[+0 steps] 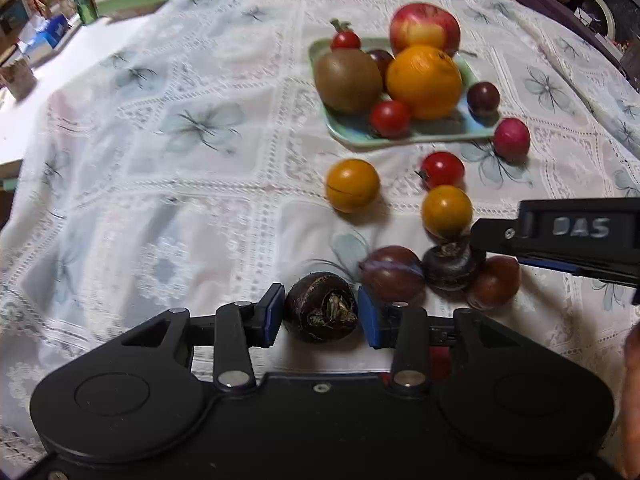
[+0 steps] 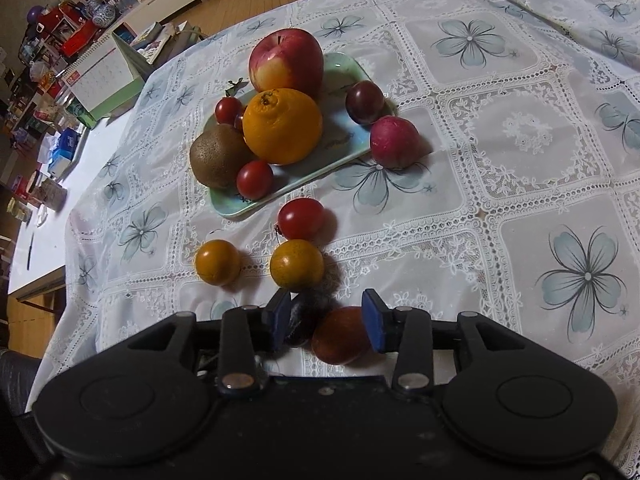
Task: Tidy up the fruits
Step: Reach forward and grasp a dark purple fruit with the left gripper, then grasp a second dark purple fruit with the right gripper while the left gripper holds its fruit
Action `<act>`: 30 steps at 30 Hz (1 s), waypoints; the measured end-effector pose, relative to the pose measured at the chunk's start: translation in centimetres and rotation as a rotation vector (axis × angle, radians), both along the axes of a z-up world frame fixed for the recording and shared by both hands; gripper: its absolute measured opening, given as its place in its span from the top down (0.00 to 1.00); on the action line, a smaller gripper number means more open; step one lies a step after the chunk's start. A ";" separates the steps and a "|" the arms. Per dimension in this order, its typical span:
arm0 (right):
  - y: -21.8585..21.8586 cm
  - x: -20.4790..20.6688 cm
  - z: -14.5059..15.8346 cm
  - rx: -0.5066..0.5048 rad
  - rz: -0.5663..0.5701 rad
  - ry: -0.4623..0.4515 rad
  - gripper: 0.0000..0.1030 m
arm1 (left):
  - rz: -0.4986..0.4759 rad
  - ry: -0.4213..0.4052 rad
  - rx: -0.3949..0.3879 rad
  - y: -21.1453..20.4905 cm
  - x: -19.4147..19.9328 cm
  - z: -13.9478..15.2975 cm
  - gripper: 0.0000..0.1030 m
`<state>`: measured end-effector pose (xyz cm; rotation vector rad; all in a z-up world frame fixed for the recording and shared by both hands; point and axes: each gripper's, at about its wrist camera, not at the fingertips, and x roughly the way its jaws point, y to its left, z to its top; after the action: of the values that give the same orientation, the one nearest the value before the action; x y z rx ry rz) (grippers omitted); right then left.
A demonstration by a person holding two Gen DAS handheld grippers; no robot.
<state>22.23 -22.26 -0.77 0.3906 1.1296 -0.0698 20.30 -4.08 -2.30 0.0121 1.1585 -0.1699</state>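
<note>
While we work over the lace tablecloth [image 2: 500,160], we note the following.

Left gripper [image 1: 321,314]: our pads sit either side of a dark water chestnut [image 1: 321,307] on the cloth, close against it; we cannot tell whether they already pinch it.

Right gripper [image 2: 326,322]: spread, nothing pinched; a second dark chestnut [image 2: 306,318] and a reddish-brown fruit [image 2: 340,336] lie between the pads.

Fruits: apple [image 2: 286,60], orange [image 2: 282,126], kiwi [image 2: 218,156] and small tomatoes crowd the green tray [image 2: 344,68]; two yellow fruits [image 2: 218,262], a red tomato [image 2: 301,218] and a pink radish [image 2: 394,142] lie loose on the cloth nearby.

Risk, grip: we judge the round chestnut could squirt out of flat pads if squeezed off-centre.

Risk, neighbours: our two tools work close together, so we may knock the purple fruit [image 1: 394,274] rolling.

Risk, tray: little bare room remains; an added piece could roll off.

Writing: raised letters "DAS" [image 1: 582,227] on the right tool's side; nothing else reads clearly.
</note>
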 end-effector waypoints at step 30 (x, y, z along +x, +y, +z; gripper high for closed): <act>5.5 -1.4 -1.4 -0.313 0.487 -0.108 0.54 | -0.009 0.010 -0.048 3.4 -4.3 1.9 0.53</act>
<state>20.85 -16.79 -2.16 -0.1621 1.0592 0.1989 15.98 -0.68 -0.38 -0.0263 1.1645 -0.2056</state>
